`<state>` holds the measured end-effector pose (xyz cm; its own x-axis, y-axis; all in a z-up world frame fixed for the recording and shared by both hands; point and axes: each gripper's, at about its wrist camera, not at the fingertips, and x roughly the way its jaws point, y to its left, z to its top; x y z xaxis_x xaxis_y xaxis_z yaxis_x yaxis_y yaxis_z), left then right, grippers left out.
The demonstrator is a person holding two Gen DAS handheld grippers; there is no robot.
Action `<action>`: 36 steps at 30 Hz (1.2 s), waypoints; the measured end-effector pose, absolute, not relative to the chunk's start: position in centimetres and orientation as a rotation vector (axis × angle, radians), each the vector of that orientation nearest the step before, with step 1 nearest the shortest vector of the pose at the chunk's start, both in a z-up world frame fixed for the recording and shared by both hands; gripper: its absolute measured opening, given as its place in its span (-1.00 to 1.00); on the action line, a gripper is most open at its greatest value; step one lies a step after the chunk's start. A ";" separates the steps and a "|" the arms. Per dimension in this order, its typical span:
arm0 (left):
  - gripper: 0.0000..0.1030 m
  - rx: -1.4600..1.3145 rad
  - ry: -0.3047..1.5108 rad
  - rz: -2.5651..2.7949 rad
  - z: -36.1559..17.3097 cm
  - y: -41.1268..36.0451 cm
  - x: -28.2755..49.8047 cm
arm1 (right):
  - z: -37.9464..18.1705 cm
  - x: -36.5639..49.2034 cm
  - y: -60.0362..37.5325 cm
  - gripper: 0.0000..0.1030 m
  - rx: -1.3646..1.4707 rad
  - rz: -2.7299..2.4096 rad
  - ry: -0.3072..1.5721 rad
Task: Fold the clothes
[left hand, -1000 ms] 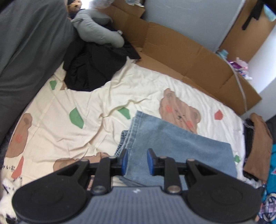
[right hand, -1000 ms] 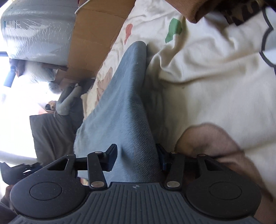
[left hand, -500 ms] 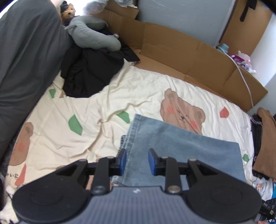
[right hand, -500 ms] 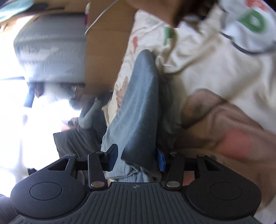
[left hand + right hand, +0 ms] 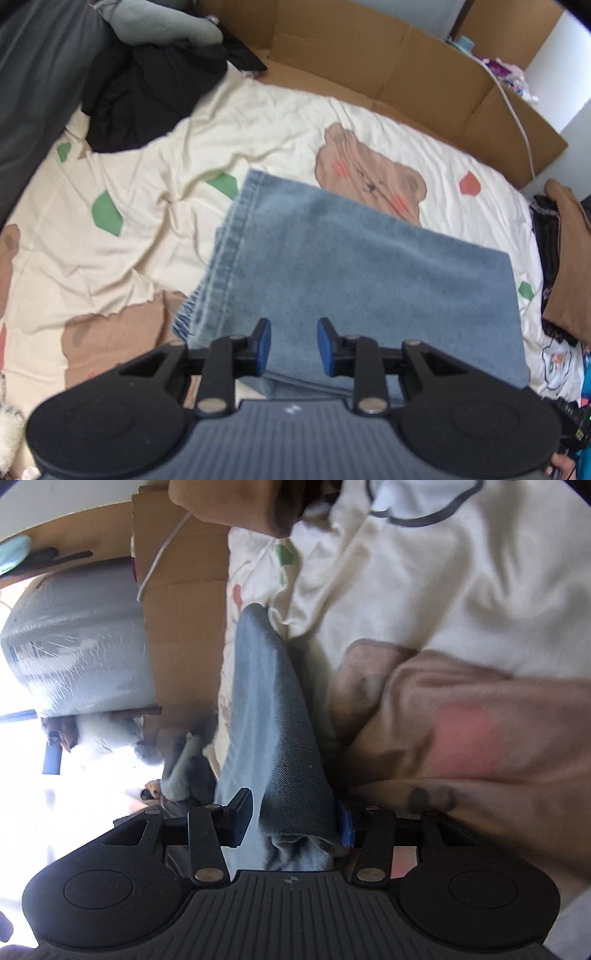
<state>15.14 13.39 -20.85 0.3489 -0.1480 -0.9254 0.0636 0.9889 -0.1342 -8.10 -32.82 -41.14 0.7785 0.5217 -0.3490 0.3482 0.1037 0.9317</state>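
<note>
Blue jeans [image 5: 369,266] lie folded into a rectangle on a cream bear-print sheet [image 5: 122,155]. My left gripper [image 5: 293,347] points steeply down over the jeans' near edge. Its blue pads [image 5: 263,345] stand a little apart with nothing pinched between them, so it is open. My right gripper [image 5: 295,819] is rolled on its side, low against the bed, at an edge of the jeans [image 5: 273,720]. A thick fold of denim sits between its jaws. The pad on the sheet side [image 5: 345,825] touches the denim and the other pad stands off it.
A black clothes pile [image 5: 147,92] and a grey pillow [image 5: 159,26] lie at the far left, beside a dark grey blanket [image 5: 33,74]. Cardboard [image 5: 369,55] lines the far side of the bed. A stack with a brown garment [image 5: 569,258] sits at the right edge.
The left gripper has dropped closer to the jeans, which now fill more of its view. The right gripper has rolled and shifted along the jeans' edge. The denim now fills less of its gap.
</note>
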 end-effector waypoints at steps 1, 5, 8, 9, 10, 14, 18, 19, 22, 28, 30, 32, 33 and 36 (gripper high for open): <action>-0.44 -0.074 1.211 -0.145 -21.3 13.0 15.1 | -40.9 -7.9 -32.7 -0.04 1.502 0.136 0.732; -0.44 -0.055 1.230 -0.181 -23.0 11.5 15.2 | -40.0 -7.4 -32.5 -0.48 1.485 0.101 0.714; -0.45 -0.041 1.241 -0.211 -24.2 10.0 15.5 | -39.0 -7.1 -32.3 -0.62 1.420 0.099 0.745; -0.45 -0.039 1.244 -0.225 -24.6 9.4 15.6 | -38.7 -7.1 -32.3 -0.64 1.403 0.109 0.750; -0.46 -0.038 1.246 -0.238 -25.0 8.8 15.6 | -38.3 -7.1 -32.3 -0.64 1.392 0.119 0.752; -0.52 -0.035 1.255 -0.312 -26.5 6.2 15.7 | -37.0 -6.9 -32.1 -0.65 1.360 0.133 0.762; -0.67 -0.040 1.287 -0.395 -28.2 3.8 15.4 | -36.8 -6.6 -32.2 -0.65 1.349 0.127 0.789; -0.73 -0.042 1.295 -0.409 -28.7 3.3 15.2 | -36.7 -6.6 -32.3 -0.65 1.342 0.128 0.796; -0.81 -0.041 1.320 -0.433 -30.3 2.4 14.7 | -36.3 -6.5 -32.3 -0.65 1.318 0.126 0.812; -0.83 -0.064 1.361 -0.437 -33.3 2.3 13.6 | -35.4 -6.0 -31.9 -0.64 1.270 0.126 0.841; -0.82 -0.089 1.358 -0.430 -33.6 2.5 13.6 | -35.3 -5.7 -31.9 -0.64 1.264 0.121 0.850; -0.84 -0.097 1.363 -0.426 -33.6 2.6 14.2 | -35.4 -5.7 -32.0 -0.63 1.257 0.113 0.857; -0.84 -0.092 1.357 -0.425 -33.5 2.5 14.7 | -35.4 -5.7 -31.9 -0.63 1.256 0.109 0.858; -0.83 -0.067 1.329 -0.424 -33.2 2.1 16.3 | -35.5 -5.8 -31.8 -0.63 1.259 0.101 0.859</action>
